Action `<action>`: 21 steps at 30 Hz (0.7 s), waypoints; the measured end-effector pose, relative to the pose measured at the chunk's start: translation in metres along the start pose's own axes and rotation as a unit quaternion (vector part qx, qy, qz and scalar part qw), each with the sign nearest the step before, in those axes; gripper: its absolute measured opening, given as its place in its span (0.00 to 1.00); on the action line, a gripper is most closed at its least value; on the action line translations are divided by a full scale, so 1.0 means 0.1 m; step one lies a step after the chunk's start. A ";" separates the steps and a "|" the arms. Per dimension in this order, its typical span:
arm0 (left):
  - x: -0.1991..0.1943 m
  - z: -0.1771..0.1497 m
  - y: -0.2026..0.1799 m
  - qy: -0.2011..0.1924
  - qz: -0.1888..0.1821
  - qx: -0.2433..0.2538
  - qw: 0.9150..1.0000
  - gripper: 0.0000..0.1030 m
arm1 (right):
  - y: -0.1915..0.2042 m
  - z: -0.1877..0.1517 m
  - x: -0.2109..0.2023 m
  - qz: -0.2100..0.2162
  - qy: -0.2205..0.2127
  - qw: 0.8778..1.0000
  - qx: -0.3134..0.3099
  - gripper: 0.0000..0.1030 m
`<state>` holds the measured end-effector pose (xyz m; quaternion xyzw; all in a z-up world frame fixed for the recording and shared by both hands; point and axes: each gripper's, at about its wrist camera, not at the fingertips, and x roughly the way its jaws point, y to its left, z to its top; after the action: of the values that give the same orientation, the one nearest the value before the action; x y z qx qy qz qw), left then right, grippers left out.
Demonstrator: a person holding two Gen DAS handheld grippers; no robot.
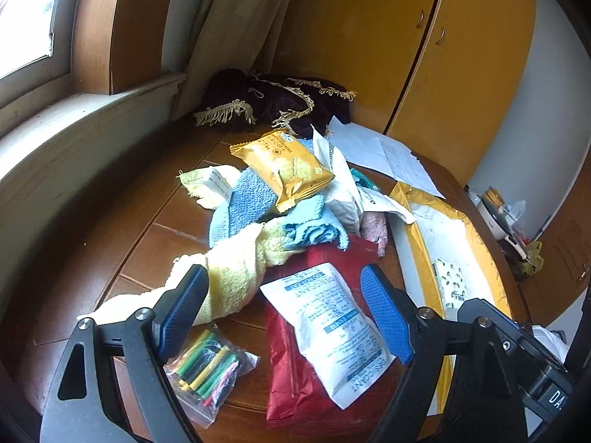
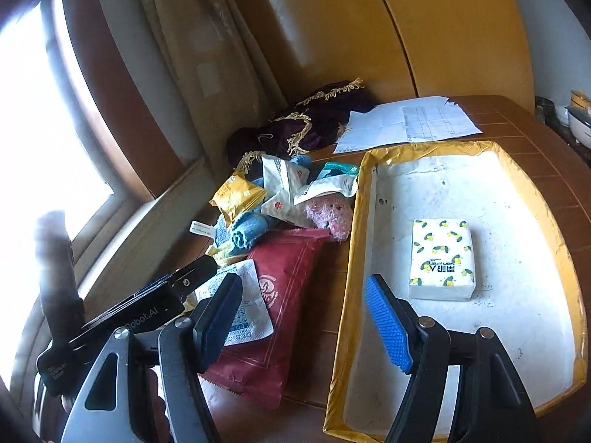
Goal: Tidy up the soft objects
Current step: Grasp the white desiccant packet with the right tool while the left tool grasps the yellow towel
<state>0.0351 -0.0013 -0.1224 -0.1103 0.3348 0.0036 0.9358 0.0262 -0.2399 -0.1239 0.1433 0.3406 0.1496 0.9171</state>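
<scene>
Brown tiled counter (image 1: 166, 221): both spread claws, left (image 1: 286, 313) and right (image 2: 304, 323), hover empty near a white yellow-rimmed tray (image 2: 517, 258) holding a lemon-print tissue pack (image 2: 441, 258).

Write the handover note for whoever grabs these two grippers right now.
Left gripper: open, empty, over the white desiccant pouch that lies on the red packet.
Right gripper: open, empty, over the left rim of the tray.
Done: only the tissue pack lies in the tray.
Left: the pile beside the tray, on the table: yellow towel, blue cloths, pink cloth, yellow snack packet, white pouches, and the bag of coloured tubes.
The papers and the dark fringed cloth lie at the far end.
</scene>
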 end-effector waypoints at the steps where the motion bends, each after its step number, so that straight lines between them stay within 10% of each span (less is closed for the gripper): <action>1: -0.02 -0.01 0.01 0.002 0.002 0.005 1.000 0.82 | -0.01 -0.02 0.00 0.005 0.003 1.000 0.002 0.70; 21: -0.16 0.09 0.53 -0.017 0.019 -0.026 0.999 0.82 | 0.78 0.02 0.51 0.090 0.109 0.980 -0.137 0.68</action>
<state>0.0244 0.0535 -0.1165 -0.1283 0.3209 0.0314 0.9379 0.0509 -0.1501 -0.1242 0.0295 0.4006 0.2913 0.8682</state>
